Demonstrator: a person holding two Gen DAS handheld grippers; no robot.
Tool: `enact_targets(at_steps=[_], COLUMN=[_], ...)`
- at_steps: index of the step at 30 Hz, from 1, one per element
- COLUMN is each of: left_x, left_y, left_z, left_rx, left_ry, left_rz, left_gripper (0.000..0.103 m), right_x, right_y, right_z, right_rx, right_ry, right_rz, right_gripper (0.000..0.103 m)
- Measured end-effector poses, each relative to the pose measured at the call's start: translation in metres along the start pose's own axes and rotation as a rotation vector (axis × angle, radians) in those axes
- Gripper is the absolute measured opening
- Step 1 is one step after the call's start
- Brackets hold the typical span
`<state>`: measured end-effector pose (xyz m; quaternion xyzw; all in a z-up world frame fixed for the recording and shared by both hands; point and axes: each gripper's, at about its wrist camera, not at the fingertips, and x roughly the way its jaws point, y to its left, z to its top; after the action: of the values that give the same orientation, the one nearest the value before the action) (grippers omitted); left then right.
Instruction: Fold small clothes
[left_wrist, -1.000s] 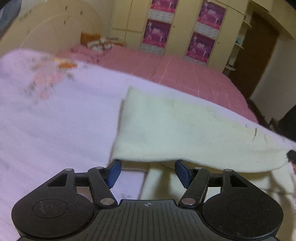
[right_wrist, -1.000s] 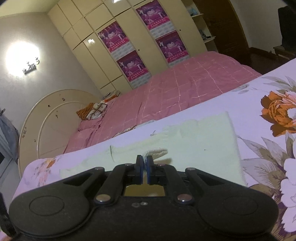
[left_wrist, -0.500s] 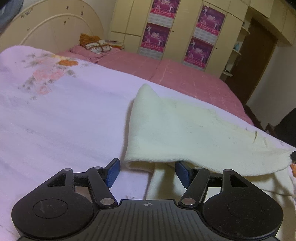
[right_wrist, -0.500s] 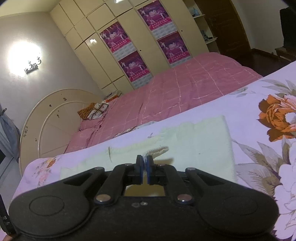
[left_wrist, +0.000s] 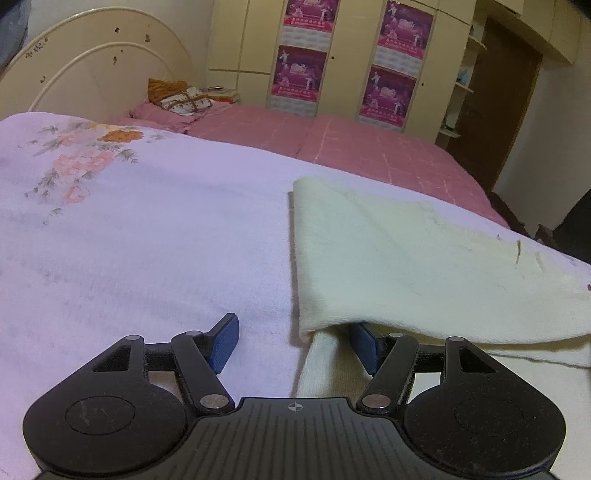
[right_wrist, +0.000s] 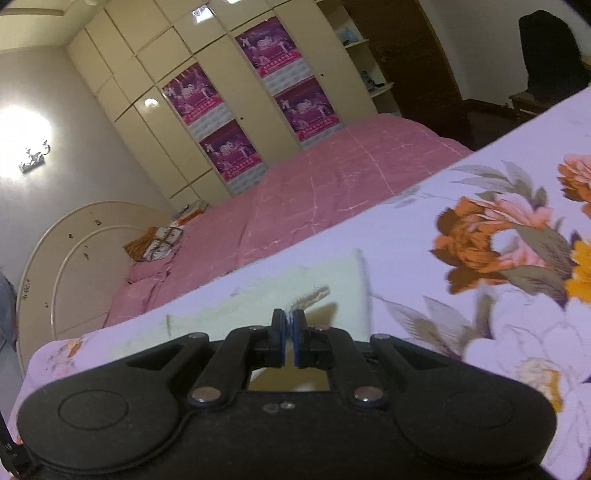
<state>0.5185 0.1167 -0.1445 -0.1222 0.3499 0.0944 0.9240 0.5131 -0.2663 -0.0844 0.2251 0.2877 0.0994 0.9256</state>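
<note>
Lilac floral bedsheet (left_wrist: 147, 236), cream cloth (left_wrist: 406, 266) folded over, left gripper (left_wrist: 291, 343) wide, right gripper (right_wrist: 289, 325) pinching its ribbed edge.

Your right gripper (right_wrist: 289, 338) is pinched onto a ribbed edge of the cream garment (right_wrist: 258, 306), which lies flat near the far edge of the floral sheet (right_wrist: 480, 332). Pink bed (right_wrist: 314, 184) and postered wardrobe (right_wrist: 240, 110) sit beyond.

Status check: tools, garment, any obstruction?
Left tool open, one finger under cream cloth. Right tool shut on cloth edge. Nothing blocking the fold.
</note>
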Motion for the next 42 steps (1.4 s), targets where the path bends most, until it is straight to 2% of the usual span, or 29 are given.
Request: enact_targets(at_steps=[13,31,32,33,35,38,40,42], left_x=[-0.001,-0.009,-0.016,-0.027,-0.049,-0.049,-0.034,-0.009], left_y=[0.003,0.001,0.003,0.006,0.011,-0.007,-0.028,-0.04], left_z=[0.0,-0.004,-0.003,-0.003,0.0,0.01,0.01,0.004], left_rx=[0.036,0.107,0.111,0.108,0.09,0.098,0.147,0.163], left_ry=[0.01,0.01,0.001,-0.033,-0.129,-0.167,-0.148,-0.065], left_rz=[-0.026,-0.023,-0.006,0.004,-0.02,-0.142,-0.218,-0.264], left_gripper=[0.065,0.065,0.065,0.065,0.065,0.065,0.065,0.065], right_x=[-0.011,0.0,-0.003,-0.008,-0.022,-0.019,-0.005,0.011], right_y=[-0.016,-0.031,-0.03,-0.029,-0.025,-0.017,-0.01,0.0], right_z=[-0.015,-0.033,-0.031,-0.029,-0.02,-0.011,-0.012,-0.019], right_rx=[0.003,0.026,0.026,0.02,-0.002,-0.053,-0.081,-0.12], right_ry=[0.013,0.077,0.076,0.061,0.018,0.014,0.04,0.069], right_rz=[-0.022,-0.081,-0.083,-0.091,-0.08,-0.066,-0.055,-0.049], right_gripper=[0.005,0.005,0.007,0.017,0.019,0.016,0.01,0.009])
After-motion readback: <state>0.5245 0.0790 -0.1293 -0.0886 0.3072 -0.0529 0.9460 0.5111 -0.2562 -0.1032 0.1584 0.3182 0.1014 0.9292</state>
